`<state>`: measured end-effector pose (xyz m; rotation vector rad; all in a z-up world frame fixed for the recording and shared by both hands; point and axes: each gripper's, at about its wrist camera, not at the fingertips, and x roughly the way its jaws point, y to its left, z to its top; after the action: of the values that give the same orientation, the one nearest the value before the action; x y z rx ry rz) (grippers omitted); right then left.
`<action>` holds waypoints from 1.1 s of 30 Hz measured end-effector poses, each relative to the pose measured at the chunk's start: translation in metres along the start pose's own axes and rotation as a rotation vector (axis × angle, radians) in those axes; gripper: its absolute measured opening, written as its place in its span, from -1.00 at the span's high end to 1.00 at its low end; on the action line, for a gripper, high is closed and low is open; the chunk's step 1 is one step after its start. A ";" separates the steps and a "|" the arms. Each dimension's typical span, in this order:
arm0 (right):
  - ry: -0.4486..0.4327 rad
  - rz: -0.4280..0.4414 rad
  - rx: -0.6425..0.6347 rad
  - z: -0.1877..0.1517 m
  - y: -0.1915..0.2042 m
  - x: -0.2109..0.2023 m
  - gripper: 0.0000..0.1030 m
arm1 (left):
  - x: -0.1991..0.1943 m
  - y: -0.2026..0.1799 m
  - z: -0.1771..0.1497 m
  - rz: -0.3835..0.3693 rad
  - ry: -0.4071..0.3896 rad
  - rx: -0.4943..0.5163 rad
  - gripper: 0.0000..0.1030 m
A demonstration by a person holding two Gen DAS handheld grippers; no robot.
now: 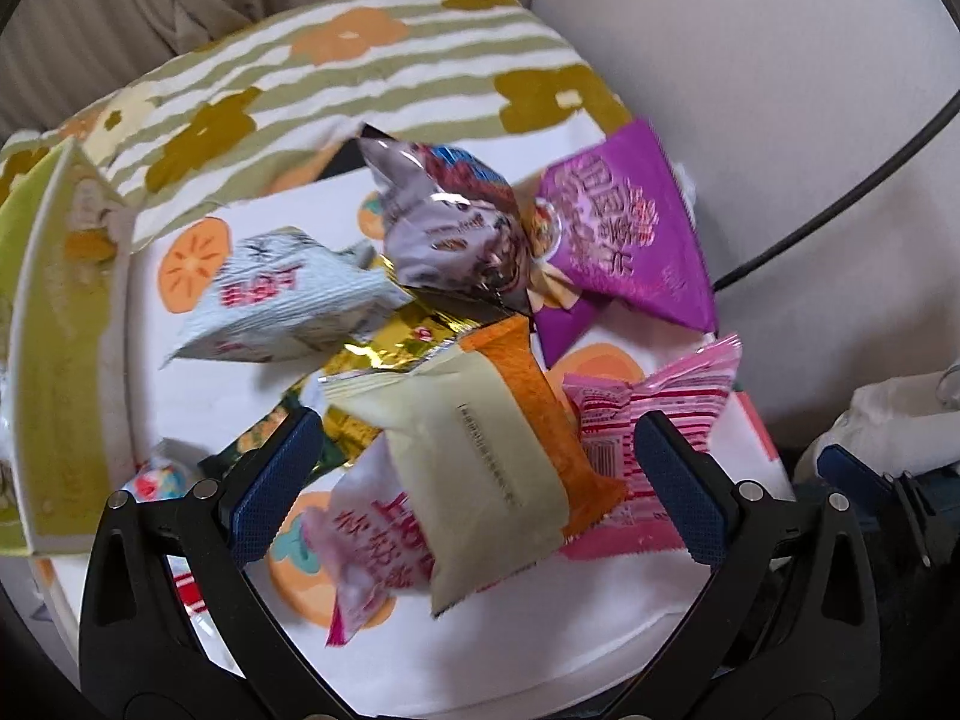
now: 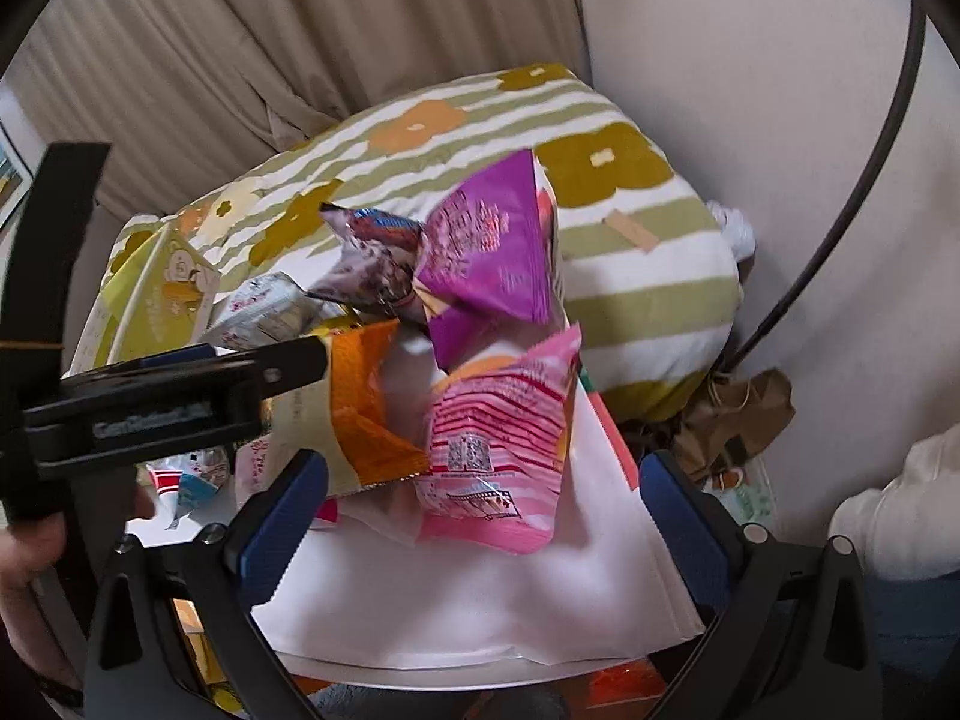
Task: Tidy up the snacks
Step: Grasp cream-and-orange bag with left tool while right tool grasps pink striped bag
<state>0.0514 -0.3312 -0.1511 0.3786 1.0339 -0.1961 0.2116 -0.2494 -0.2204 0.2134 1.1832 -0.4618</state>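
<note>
A heap of snack packets lies on a small table under a white cloth (image 1: 540, 630) printed with orange fruit. In the left wrist view my left gripper (image 1: 477, 483) is open, its blue pads (image 1: 276, 480) on either side of a cream-and-orange packet (image 1: 498, 450) without touching it. Around it lie a pink striped packet (image 1: 648, 414), a purple bag (image 1: 624, 240), a silver-grey bag (image 1: 456, 228), a pale blue packet (image 1: 282, 300) and a gold packet (image 1: 384, 348). My right gripper (image 2: 483, 525) is open and empty, just short of the pink striped packet (image 2: 498, 444) and a flat white bag (image 2: 480, 600).
A green-and-white carton (image 1: 60, 330) stands at the table's left edge. A striped flowered pillow (image 2: 600, 210) lies behind the heap, against a curtain. A black cable (image 2: 840, 198) crosses the wall on the right, above a brown paper bag (image 2: 738, 420). The left gripper's body (image 2: 150, 408) fills the right view's left side.
</note>
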 end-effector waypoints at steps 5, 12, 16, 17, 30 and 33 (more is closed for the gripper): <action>0.018 0.002 0.031 -0.005 -0.007 0.013 -1.00 | 0.021 -0.008 0.001 0.027 0.035 0.029 -0.99; 0.037 0.009 0.062 -0.013 -0.016 0.026 -0.99 | 0.044 -0.008 -0.002 0.048 0.081 0.058 -0.94; 0.035 0.013 0.066 -0.014 -0.018 0.029 -1.00 | 0.055 -0.005 -0.007 0.025 0.114 0.042 -0.67; 0.034 0.016 0.066 -0.014 -0.018 0.030 -1.00 | 0.057 -0.005 -0.009 0.013 0.123 0.036 -0.54; 0.032 0.024 0.038 -0.016 -0.014 0.036 -1.00 | 0.050 -0.001 -0.014 -0.010 0.108 0.036 -0.24; 0.027 0.025 0.032 -0.016 -0.014 0.036 -1.00 | 0.043 0.002 -0.017 -0.013 0.099 0.035 -0.23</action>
<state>0.0520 -0.3373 -0.1920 0.4238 1.0531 -0.1862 0.2109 -0.2514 -0.2668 0.2616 1.2745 -0.4878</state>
